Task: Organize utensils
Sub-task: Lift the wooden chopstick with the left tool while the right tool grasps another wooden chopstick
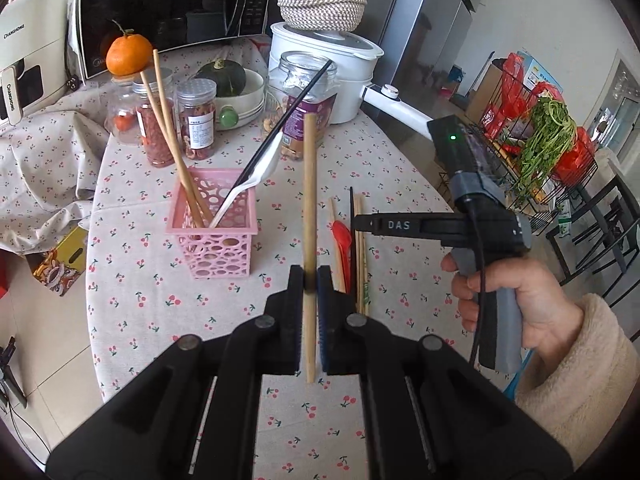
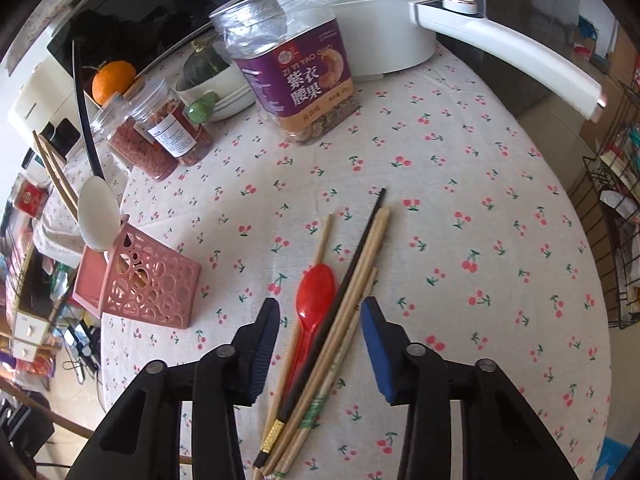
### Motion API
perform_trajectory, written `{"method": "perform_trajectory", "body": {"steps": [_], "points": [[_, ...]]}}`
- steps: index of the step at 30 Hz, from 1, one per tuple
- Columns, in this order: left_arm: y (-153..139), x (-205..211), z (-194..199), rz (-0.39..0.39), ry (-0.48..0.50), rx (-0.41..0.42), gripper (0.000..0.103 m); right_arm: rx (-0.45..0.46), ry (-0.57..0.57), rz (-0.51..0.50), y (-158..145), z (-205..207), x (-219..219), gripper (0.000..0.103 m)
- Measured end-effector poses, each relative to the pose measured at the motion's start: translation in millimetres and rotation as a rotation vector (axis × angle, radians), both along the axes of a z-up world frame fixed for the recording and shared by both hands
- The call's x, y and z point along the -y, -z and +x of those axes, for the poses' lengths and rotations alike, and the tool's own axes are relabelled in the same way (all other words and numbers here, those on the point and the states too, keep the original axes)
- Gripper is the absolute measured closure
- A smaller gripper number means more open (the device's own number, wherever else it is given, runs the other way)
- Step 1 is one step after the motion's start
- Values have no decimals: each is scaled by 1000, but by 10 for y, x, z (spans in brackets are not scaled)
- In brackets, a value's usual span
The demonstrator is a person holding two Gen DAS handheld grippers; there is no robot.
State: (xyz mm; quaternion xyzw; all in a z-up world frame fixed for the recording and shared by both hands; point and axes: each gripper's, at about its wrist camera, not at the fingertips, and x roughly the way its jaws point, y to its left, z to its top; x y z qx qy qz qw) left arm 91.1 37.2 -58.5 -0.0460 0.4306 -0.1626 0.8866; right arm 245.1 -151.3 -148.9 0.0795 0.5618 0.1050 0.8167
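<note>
My left gripper (image 1: 310,280) is shut on a wooden chopstick (image 1: 309,200) and holds it upright above the table, right of the pink perforated basket (image 1: 214,236). The basket holds wooden chopsticks (image 1: 168,128), a black chopstick (image 1: 288,116) and a white spoon (image 1: 256,178). My right gripper (image 2: 320,320) is open, its jaws straddling a pile on the cloth: a red spoon (image 2: 312,304), a black chopstick (image 2: 348,292) and several wooden chopsticks (image 2: 360,276). The right gripper (image 1: 360,222) also shows in the left wrist view, over the pile (image 1: 352,248). The basket (image 2: 148,284) lies to its left.
The table wears a cherry-print cloth (image 2: 460,200). Behind stand a cashew jar (image 2: 296,68), two small jars (image 1: 176,120), an orange (image 1: 128,54), a bowl with a squash (image 1: 232,88), a white cooker (image 1: 324,56) and a microwave (image 1: 168,0). A wire rack (image 1: 540,140) stands right.
</note>
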Motion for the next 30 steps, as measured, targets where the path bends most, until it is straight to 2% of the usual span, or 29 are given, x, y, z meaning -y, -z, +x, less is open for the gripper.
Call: {"method": "perform_trajectory", "body": {"steps": [2, 10, 14, 17, 22, 25, 30], "points": [[-19, -55, -16, 12, -4, 15, 96, -2, -26, -24, 87, 95, -133, 75], [4, -311, 10, -9, -47, 1, 96, -5, -26, -169, 416, 398, -372, 85], [31, -361, 32, -11, -55, -7, 96, 22, -40, -244, 450, 403, -507, 93], [43, -389, 47, -14, -62, -9, 96, 35, -43, -231, 463, 386, -531, 95], [28, -413, 25, -9, -71, 3, 96, 22, -13, -92, 385, 275, -391, 97], [13, -434, 13, -9, -76, 11, 96, 69, -9, -30, 156, 133, -288, 97], [-70, -441, -27, -20, -78, 41, 96, 205, -10, 34, -366, -242, -114, 98]]}}
